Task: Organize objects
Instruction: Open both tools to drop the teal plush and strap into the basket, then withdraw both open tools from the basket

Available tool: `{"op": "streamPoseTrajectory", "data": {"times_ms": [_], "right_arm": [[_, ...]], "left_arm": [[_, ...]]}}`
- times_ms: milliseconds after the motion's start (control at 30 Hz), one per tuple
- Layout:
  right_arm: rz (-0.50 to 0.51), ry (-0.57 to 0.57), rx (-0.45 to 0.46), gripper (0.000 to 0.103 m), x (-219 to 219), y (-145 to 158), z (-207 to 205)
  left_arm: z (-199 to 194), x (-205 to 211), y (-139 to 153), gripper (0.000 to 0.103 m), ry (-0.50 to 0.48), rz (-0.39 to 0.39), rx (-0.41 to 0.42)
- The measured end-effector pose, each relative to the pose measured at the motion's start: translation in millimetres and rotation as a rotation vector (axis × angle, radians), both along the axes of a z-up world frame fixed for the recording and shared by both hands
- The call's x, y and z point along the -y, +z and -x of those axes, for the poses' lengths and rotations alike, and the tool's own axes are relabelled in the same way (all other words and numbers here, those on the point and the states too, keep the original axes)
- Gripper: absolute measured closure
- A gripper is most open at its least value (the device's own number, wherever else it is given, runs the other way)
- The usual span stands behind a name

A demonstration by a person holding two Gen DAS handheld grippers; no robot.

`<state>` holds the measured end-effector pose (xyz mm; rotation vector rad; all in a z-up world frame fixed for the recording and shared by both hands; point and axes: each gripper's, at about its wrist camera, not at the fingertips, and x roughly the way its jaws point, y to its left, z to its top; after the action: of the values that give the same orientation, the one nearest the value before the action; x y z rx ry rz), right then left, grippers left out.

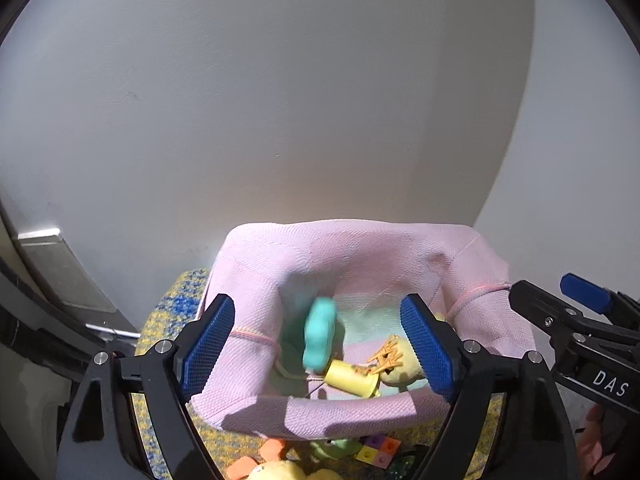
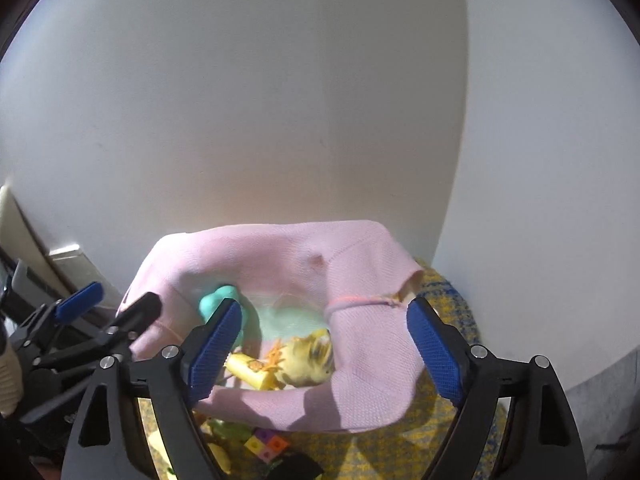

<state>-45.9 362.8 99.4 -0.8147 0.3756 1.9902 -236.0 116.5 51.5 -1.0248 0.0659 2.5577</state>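
Left gripper (image 1: 318, 344) hangs over the pink fabric basket (image 1: 360, 416), fingers spread wide and empty, and the blurred teal foam piece (image 1: 319, 334) looks to be dropping between them into the bin. Inside lie a yellow cylinder (image 1: 352, 378) and a yellow plush toy (image 1: 400, 360). Right gripper (image 2: 328, 348) is released too, straddling the basket's right wall. More toys wait on the yellow-blue mat (image 2: 360, 452) in front: the colored cube block (image 2: 267, 445). Best approach, I reckon: lift clear of the soft rim before reaching down.

Blurred turquoise foam shape (image 1: 319, 334) above pink fabric basket (image 1: 360, 256); yellow plush toy (image 1: 276, 472) cut off at bottom edge
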Motion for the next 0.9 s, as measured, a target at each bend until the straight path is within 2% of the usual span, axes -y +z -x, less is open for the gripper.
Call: {"op": "streamPoseTrajectory", "data": {"times_ms": [267,400,600,900], "right_arm": [[-0.015,-0.003,0.0,0.018,16.6,7.2,-5.6],[-0.031,-0.006,0.001,0.017,27.3,15.0,-11.9],[-0.054,-0.015,0.007,0.01,46.4,21.7,-20.9],[-0.047,-0.022,0.015,0.009,75.3,19.1,-34.9]], "left_arm": [[-21.4,13.3,15.2,0.017,0.028,0.02,-0.029],[-34.9,17.6,26.6,0.01,0.038,0.019,-0.052],[-57.5,35.5,38.9,0.0,0.066,0.018,-0.087],[-80.7,55.0,32.4,0.0,0.085,0.022,-0.064]]}}
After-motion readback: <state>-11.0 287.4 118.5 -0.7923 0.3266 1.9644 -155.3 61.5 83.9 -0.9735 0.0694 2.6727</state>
